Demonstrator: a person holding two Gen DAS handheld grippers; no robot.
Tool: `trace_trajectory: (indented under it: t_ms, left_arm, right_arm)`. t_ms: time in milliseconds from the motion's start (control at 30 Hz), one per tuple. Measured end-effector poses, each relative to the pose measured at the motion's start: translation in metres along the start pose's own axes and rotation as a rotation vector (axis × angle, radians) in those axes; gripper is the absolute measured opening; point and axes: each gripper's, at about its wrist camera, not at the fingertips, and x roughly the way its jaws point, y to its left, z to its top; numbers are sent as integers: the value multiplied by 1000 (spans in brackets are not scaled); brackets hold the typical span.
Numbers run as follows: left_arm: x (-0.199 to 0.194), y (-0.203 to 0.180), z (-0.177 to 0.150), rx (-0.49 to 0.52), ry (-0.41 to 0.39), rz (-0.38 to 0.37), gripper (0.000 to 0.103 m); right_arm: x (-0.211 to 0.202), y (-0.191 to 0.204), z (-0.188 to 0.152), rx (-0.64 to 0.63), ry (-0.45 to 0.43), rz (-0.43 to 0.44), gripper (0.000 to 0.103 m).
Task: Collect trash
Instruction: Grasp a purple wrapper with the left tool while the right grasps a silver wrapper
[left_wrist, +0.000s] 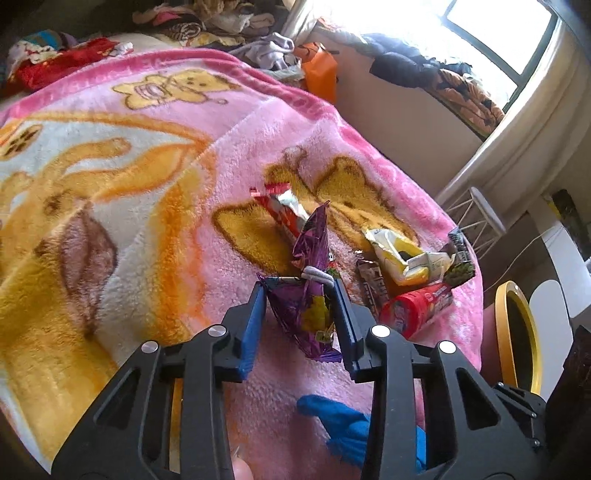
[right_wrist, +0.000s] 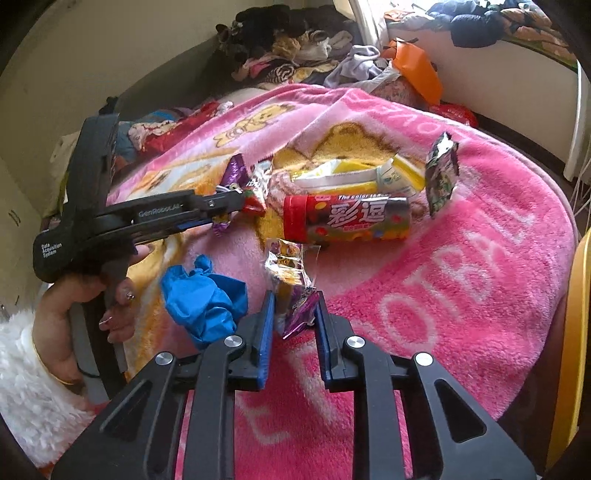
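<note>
Trash pickup barely begun: your left gripper (left_wrist: 300, 286) pinches a purple wrapper (left_wrist: 312, 295), your right gripper (right_wrist: 294, 308) clamps a foil wrapper (right_wrist: 291, 273); red tube (right_wrist: 347, 218) and other litter remain on the bed (right_wrist: 480, 258).

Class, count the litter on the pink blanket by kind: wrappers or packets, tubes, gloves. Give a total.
Wrappers or packets: 5 (purple wrapper, red wrapper, yellow-white pack, dark packet, silvery wrapper)
Red tube: 1
Blue glove: 1
Total: 7

Pink cartoon blanket (left_wrist: 155, 155) covers the bed, clothes pile (right_wrist: 295, 48) beyond.
</note>
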Motion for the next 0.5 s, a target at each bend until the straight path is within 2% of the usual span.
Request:
trace_trajectory:
  t_ms: [267,500]
  left_arm:
    - [-29,-6,4,15,-57,-17,29]
    - [-41,-13,4,33,-74,-25,29]
  right_arm:
    - [-22,2,4,3,-59,2,20]
    - [-38,5,8,4,-107,-4,20]
